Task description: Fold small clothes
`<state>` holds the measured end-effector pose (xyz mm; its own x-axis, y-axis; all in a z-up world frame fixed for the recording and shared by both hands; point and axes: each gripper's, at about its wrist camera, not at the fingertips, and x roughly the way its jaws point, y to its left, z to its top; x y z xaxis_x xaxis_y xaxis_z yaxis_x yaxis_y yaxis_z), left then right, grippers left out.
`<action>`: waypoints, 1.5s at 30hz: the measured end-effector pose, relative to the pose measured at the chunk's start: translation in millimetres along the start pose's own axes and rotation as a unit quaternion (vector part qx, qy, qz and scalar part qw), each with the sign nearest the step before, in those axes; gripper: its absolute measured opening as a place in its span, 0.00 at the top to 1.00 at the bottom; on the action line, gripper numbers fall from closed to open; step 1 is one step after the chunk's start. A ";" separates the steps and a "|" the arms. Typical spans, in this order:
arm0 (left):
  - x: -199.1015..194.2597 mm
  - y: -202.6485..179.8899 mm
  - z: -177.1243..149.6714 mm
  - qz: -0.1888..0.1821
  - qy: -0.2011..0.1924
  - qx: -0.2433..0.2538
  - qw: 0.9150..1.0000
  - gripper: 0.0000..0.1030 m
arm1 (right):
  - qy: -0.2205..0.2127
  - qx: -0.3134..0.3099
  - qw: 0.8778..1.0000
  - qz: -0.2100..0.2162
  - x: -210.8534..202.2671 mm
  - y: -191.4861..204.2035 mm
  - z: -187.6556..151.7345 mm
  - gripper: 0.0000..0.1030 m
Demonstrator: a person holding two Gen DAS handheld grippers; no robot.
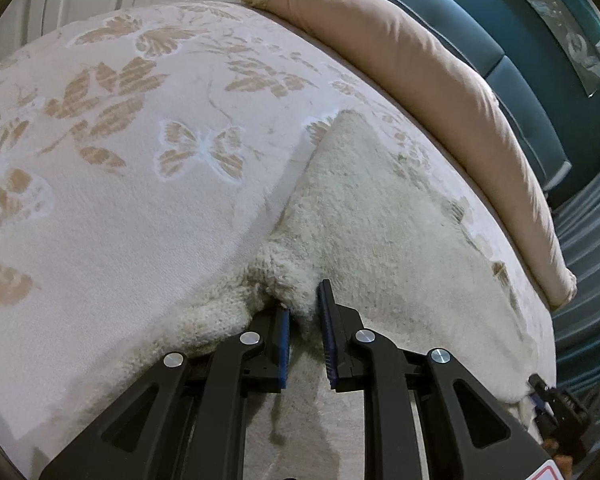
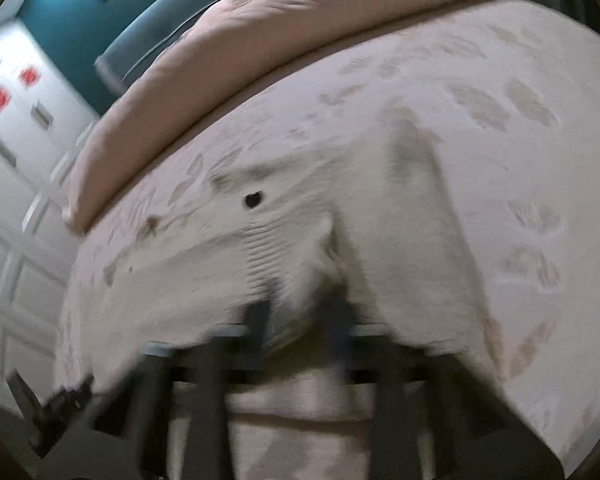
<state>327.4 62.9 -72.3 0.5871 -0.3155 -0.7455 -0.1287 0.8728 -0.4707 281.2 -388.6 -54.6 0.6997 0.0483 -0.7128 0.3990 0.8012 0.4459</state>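
Observation:
A small cream fleecy garment (image 1: 372, 216) lies on the bed. In the left wrist view my left gripper (image 1: 303, 308) pinches a bunched edge of it between its blue pads. The right gripper (image 1: 556, 404) shows at the far right edge of that view, at the garment's other end. The right wrist view is blurred by motion. There my right gripper (image 2: 300, 312) is shut on a fold of the same garment (image 2: 380, 216), which has a dark button (image 2: 252, 200). The left gripper (image 2: 60, 404) shows at the lower left.
The bed carries a pale bedspread (image 1: 132, 128) with tan leaf and butterfly patterns. A rolled pink-beige quilt (image 1: 420, 64) lies along the far side against a teal headboard (image 1: 520, 40). White cupboard doors (image 2: 16, 160) stand to the left in the right wrist view.

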 end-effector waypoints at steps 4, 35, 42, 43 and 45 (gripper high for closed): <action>1.2 -3.0 3.9 0.017 0.006 0.013 1.000 0.84 | -0.071 0.010 0.997 0.042 -43.2 3.5 5.1 0.94; -178.3 88.3 -141.1 -0.004 0.122 0.028 0.992 0.38 | 0.079 0.094 0.992 -0.010 -214.4 -91.9 -245.2 0.31; -162.8 72.4 -140.6 -0.039 0.140 0.010 0.989 0.33 | 0.070 0.111 0.991 0.015 -198.5 -76.6 -240.6 0.32; -161.3 71.2 -138.8 -0.041 0.140 0.007 0.989 0.37 | 0.068 0.112 0.991 0.015 -197.9 -75.0 -240.0 0.34; -161.1 69.8 -135.4 -0.051 0.146 0.002 0.988 0.54 | 0.070 0.116 0.990 0.020 -195.2 -72.3 -237.6 0.57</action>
<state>115.6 124.2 -48.9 0.3408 -0.4958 -0.7987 -0.0776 0.8319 -0.5495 -25.0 -314.3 -76.4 0.6344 0.1729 -0.7534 0.5103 0.6384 0.5762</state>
